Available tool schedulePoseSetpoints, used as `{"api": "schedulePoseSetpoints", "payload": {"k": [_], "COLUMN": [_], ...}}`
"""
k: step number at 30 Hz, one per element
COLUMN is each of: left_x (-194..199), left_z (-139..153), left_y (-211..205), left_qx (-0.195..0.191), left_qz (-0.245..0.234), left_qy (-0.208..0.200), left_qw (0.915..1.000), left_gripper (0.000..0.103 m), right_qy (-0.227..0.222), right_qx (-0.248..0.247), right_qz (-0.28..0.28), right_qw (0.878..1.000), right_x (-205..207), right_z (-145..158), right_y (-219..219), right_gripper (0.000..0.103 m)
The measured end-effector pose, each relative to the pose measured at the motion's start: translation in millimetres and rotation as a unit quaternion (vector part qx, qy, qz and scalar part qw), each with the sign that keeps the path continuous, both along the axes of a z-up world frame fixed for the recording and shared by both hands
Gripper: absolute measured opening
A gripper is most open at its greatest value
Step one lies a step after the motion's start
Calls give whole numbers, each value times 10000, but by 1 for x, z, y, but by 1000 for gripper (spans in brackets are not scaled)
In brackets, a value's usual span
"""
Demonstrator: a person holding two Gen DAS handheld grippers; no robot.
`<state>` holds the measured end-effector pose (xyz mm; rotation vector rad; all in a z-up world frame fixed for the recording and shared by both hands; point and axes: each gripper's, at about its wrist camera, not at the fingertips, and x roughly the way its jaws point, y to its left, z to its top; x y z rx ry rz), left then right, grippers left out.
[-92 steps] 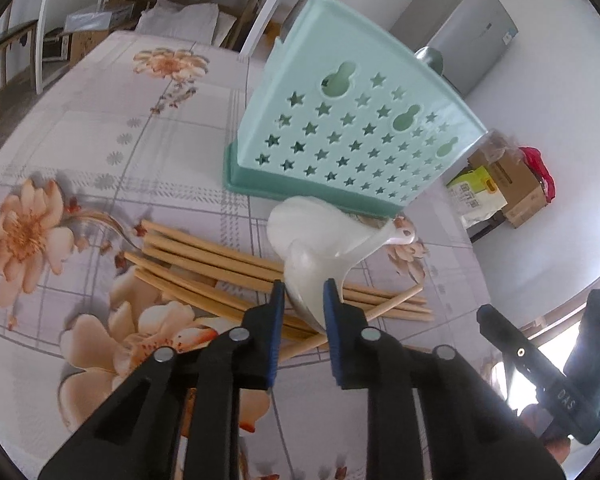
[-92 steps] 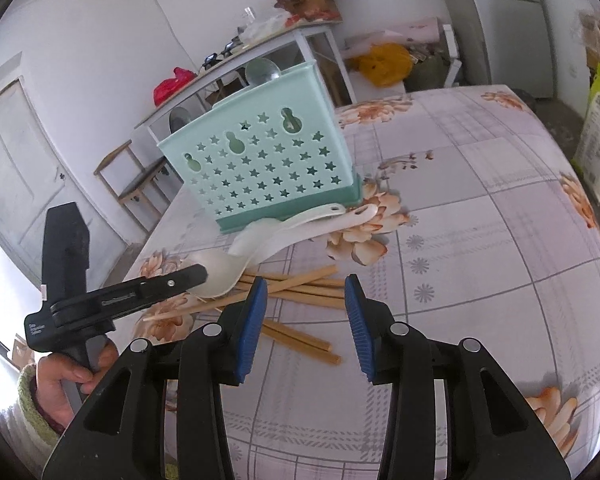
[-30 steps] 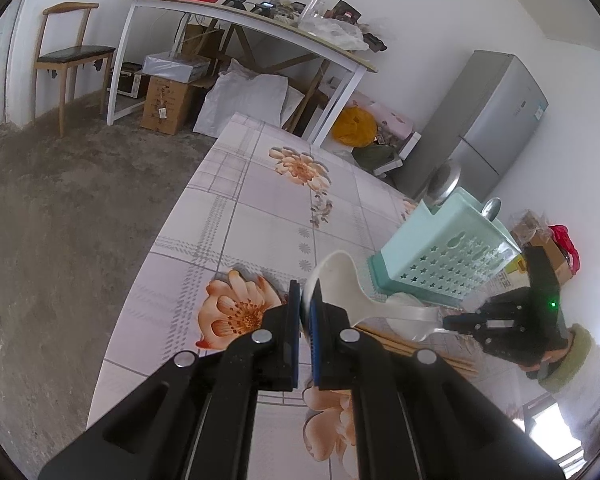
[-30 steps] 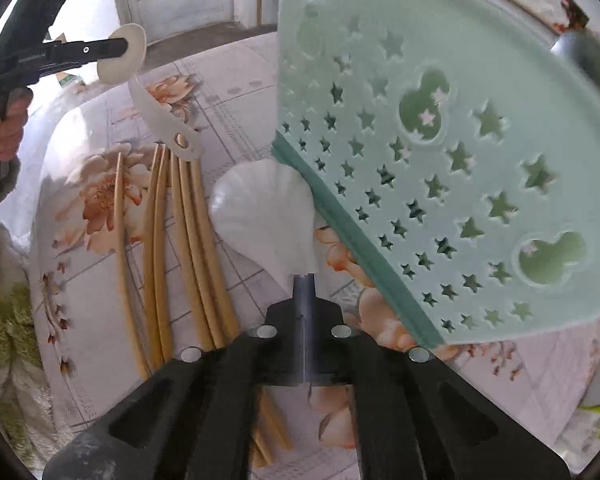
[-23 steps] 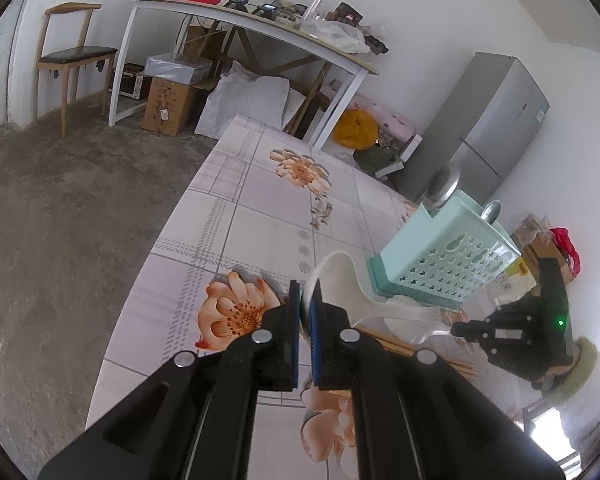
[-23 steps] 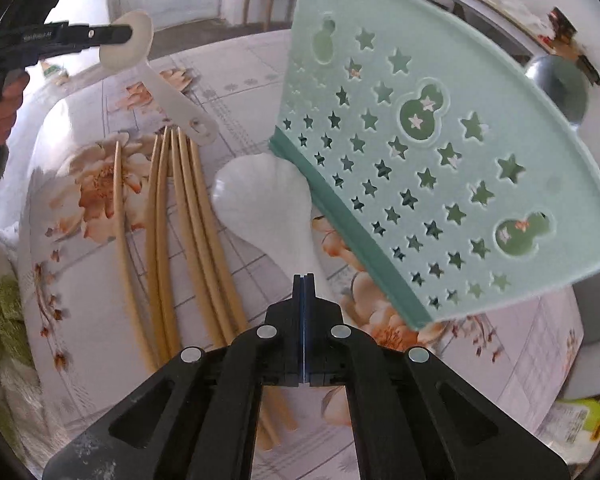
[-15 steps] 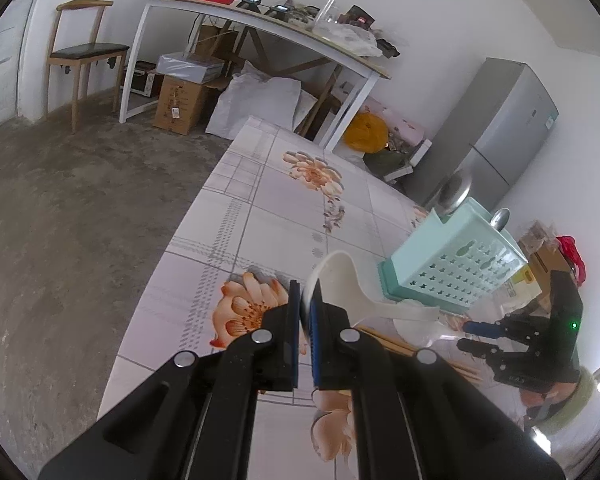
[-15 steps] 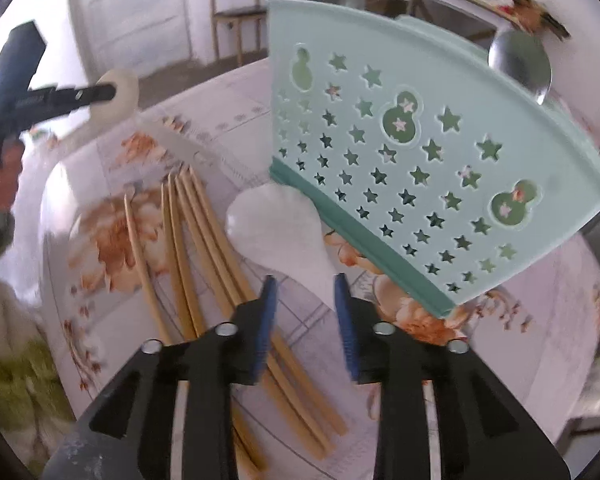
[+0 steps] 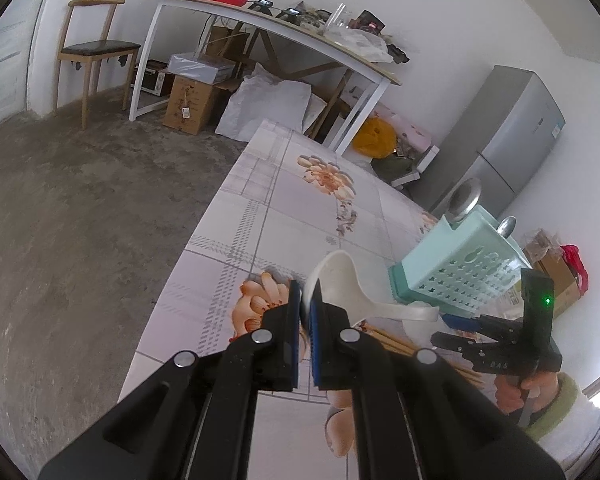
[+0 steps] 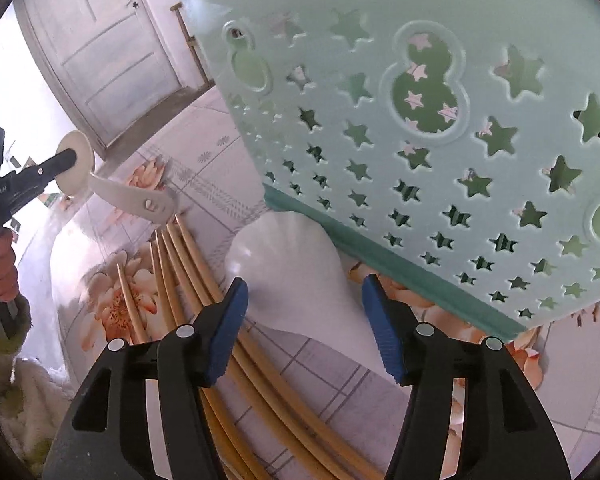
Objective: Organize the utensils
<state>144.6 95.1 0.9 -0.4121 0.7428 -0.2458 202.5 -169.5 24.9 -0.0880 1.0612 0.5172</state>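
My left gripper point(image 9: 307, 308) is shut on the bowl rim of a white spoon point(image 9: 340, 280) and holds it in the air, handle towards the right. The right wrist view shows this spoon point(image 10: 140, 200) at the left. My right gripper point(image 10: 305, 284) is opening, its jaws either side of a second white scoop point(image 10: 296, 272) without pressing on it. That scoop lies on the table against the base of the mint star-holed utensil holder point(image 10: 420, 120). Several wooden chopsticks point(image 10: 188, 272) lie beside it. The left wrist view has the holder point(image 9: 460, 276) and right gripper point(image 9: 444, 328) at the right.
Two metal spoons point(image 9: 466, 196) stand in the holder. The floral tablecloth point(image 9: 284, 208) ends at the table's left edge above a concrete floor. A chair point(image 9: 96, 48), a white desk point(image 9: 260, 16) and a grey fridge point(image 9: 500, 140) stand beyond. A person's hand point(image 10: 0, 268) grips the left tool.
The right gripper's jaws have gone from shut to wide apart around the scoop, and its view has rolled and closed in on the holder. The left gripper keeps its spoon almost still.
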Motion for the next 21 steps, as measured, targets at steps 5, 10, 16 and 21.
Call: {"api": "schedulePoseSetpoints", "payload": {"k": [5,10,16,21], "left_x": [1,0,-2,-3], "left_z": [0,1,1,1], "left_y": [1,1,2,3], "left_qx": [-37,-52,-72,-57], "left_qz": [4,9,31,54], "left_qy": [0,-17,-14,-36], "left_qw": [10000,10000,10000,10000], "left_gripper": [4,4,4,4], "right_qy": [-78,-443,-928,-1637], "right_qx": [-216,-812,-1369,-2227], "right_qz": [133,411,657,1037], "right_qw": [9996,9949,9840,9554], "right_x": [-7,-22,-37,-56], "right_z": [-2,-1,1,-5], "right_y": [11,27,39,63], "right_gripper": [46,33,30,29]}}
